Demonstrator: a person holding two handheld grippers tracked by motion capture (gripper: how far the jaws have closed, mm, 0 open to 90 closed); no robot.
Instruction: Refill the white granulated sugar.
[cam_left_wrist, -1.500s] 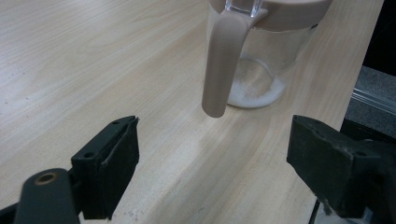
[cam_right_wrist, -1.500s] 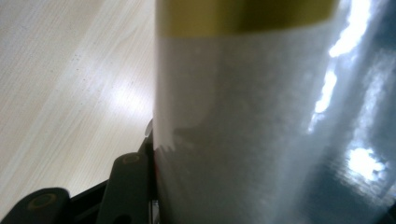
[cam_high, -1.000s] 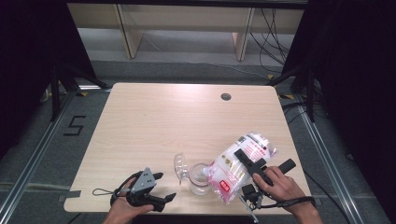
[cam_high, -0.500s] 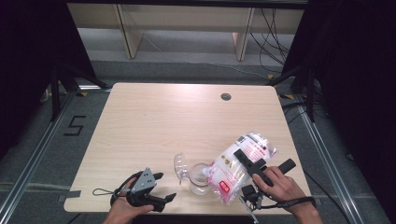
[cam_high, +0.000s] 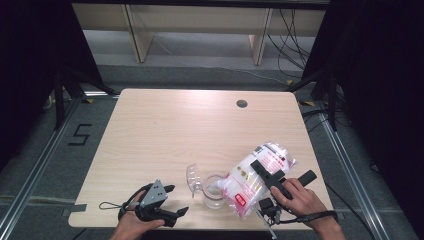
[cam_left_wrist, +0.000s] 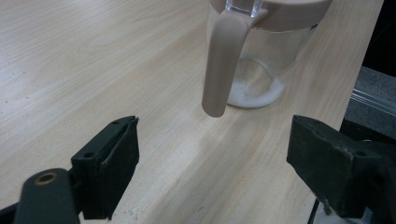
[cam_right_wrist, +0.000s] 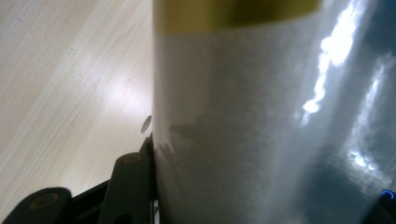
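Left hand (cam_high: 131, 220) low at the near edge, left gripper (cam_high: 176, 201) jaws spread wide and empty. Right hand (cam_high: 300, 197) grips the right gripper (cam_high: 267, 172), jaws apparently clamped on the bag (cam_high: 252, 180), though it is partly hidden.

Overhead forward-down; two close gripper-mounted views.

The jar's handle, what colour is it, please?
Beige handle, clearest in the left gripper view.
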